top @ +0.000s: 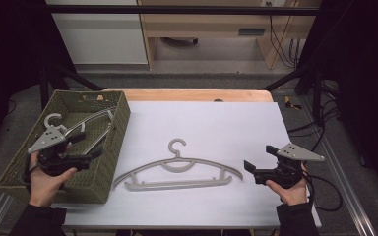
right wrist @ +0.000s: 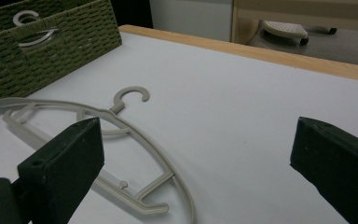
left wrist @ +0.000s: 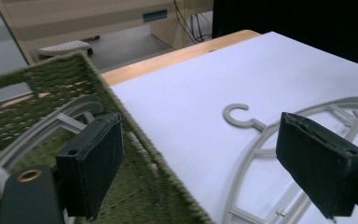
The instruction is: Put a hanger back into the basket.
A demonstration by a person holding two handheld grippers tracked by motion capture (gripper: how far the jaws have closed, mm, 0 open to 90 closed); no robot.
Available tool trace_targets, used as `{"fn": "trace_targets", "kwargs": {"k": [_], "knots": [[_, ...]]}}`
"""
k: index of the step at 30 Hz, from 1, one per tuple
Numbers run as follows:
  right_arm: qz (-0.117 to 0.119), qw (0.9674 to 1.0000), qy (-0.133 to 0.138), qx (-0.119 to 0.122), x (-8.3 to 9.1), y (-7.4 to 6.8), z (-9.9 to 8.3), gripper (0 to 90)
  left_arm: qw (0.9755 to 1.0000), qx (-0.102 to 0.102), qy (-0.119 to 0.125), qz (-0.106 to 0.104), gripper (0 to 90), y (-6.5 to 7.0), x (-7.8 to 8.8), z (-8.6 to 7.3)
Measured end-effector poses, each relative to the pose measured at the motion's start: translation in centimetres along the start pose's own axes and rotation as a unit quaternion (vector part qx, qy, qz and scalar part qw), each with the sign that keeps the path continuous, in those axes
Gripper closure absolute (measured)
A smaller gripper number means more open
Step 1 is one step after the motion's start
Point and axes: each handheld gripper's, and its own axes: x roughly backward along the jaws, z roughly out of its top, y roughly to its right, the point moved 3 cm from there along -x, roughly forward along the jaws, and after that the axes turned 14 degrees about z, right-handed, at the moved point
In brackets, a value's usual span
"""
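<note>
A grey plastic hanger (top: 177, 169) (left wrist: 270, 140) (right wrist: 98, 135) lies flat on the white table cover, hook pointing away from me. Another grey hanger (top: 91, 125) (left wrist: 32, 135) rests slanted inside the green woven basket (top: 115, 147) (left wrist: 140, 154) (right wrist: 70, 37) at the left. My left gripper (top: 89, 147) (left wrist: 200, 163) hovers over the basket's near right part, open, nothing between its pads. My right gripper (top: 258, 158) (right wrist: 200, 172) is held near the table's right side, just right of the flat hanger, jaws wide open and empty.
The white cover (top: 216, 123) spreads over a wooden table whose far edge (top: 192, 94) shows. A cable (top: 325, 191) trails from the right gripper off the table's right edge. Furniture and wires stand on the floor beyond.
</note>
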Motion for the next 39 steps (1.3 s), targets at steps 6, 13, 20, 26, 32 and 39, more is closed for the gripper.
{"fn": "trace_targets", "kwargs": {"k": [6, 13, 20, 26, 32, 39], "knots": [[0.001, 1.0, 0.002, 0.0, 0.0, 0.0, 0.1, 3.0, 0.9996, -0.008, 0.0, -0.026, 11.5, 2.0, -0.5, 0.2], [0.004, 1.0, 0.0, 0.003, -0.1, -0.1, 0.0, 3.0, 0.9981, -0.033, -0.005, -0.052, 11.7, 4.6, -1.3, 0.8], [0.004, 1.0, -0.001, 0.003, 0.0, -0.1, 0.0, 3.0, 0.9955, -0.053, -0.023, -0.075, 12.7, 7.2, -3.1, 1.4], [0.005, 1.0, 0.006, 0.002, 0.2, -0.2, 0.1, 3.0, 0.9931, -0.065, -0.047, -0.086, 13.4, 9.1, -5.2, 1.3], [0.007, 1.0, 0.006, 0.002, 0.2, -0.2, 0.2, 3.0, 0.9893, -0.075, -0.081, -0.096, 16.2, 10.3, -7.2, 0.4], [0.01, 0.9999, 0.004, 0.002, 0.1, -0.2, 0.1, 3.0, 0.9862, -0.089, -0.112, -0.083, 21.1, 10.9, -8.8, -1.1]]}}
